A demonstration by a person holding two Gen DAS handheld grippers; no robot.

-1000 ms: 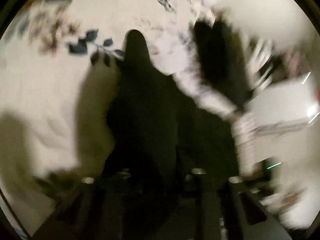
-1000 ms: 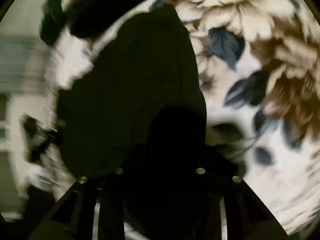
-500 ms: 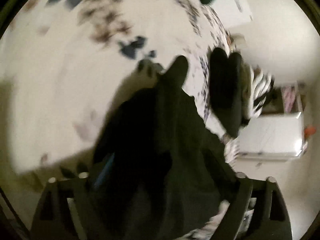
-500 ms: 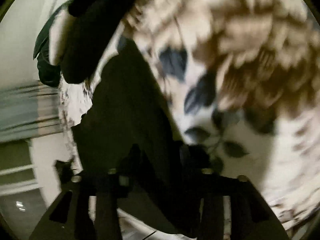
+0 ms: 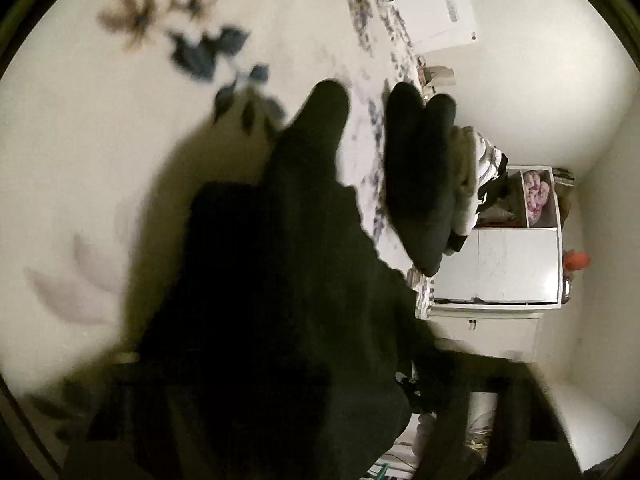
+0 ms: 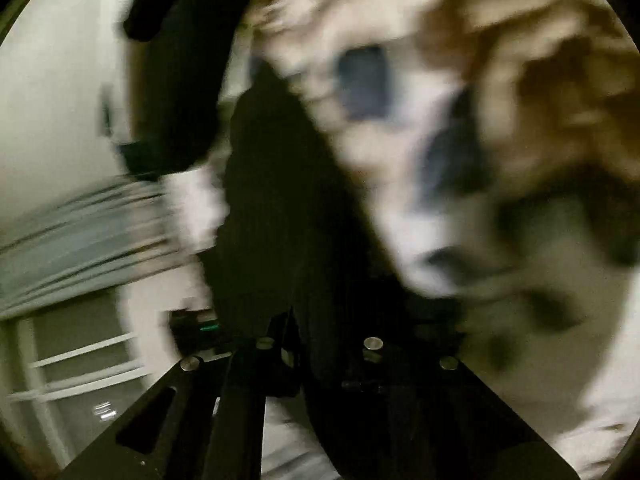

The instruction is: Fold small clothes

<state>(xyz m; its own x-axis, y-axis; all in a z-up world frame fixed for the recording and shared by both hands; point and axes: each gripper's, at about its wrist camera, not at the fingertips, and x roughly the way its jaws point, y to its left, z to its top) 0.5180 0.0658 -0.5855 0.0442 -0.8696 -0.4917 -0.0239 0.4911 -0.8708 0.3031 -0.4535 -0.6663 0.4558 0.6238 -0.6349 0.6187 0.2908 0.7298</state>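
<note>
Compared with a second ago, the black garment (image 5: 280, 280) is seen lower and closer to the flowered bedspread (image 5: 80, 160) in the left wrist view, and the white cabinet (image 5: 496, 264) beside the bed has come further into view at the right. In the right wrist view the bedspread's brown flowers, sharp a second ago, are now smeared by motion.

The garment is draped over the front of the left gripper (image 5: 304, 408), filling the lower middle of that view. Its long axis runs from the gripper up and slightly right — a narrow rounded end points toward the far side of the bed. A second dark piece (image 5: 420, 176) lies apart from it near the bed's edge.

The left gripper's jaws have just been closing, cloth lying between them, but the fingers are buried in dark fabric and a pinch cannot be told.

The right gripper (image 6: 320, 344) has also just been closing — its fingers are pressed nearly together on the black garment (image 6: 280, 208), which rises from them as a tapering strip pointing up the frame.
</note>
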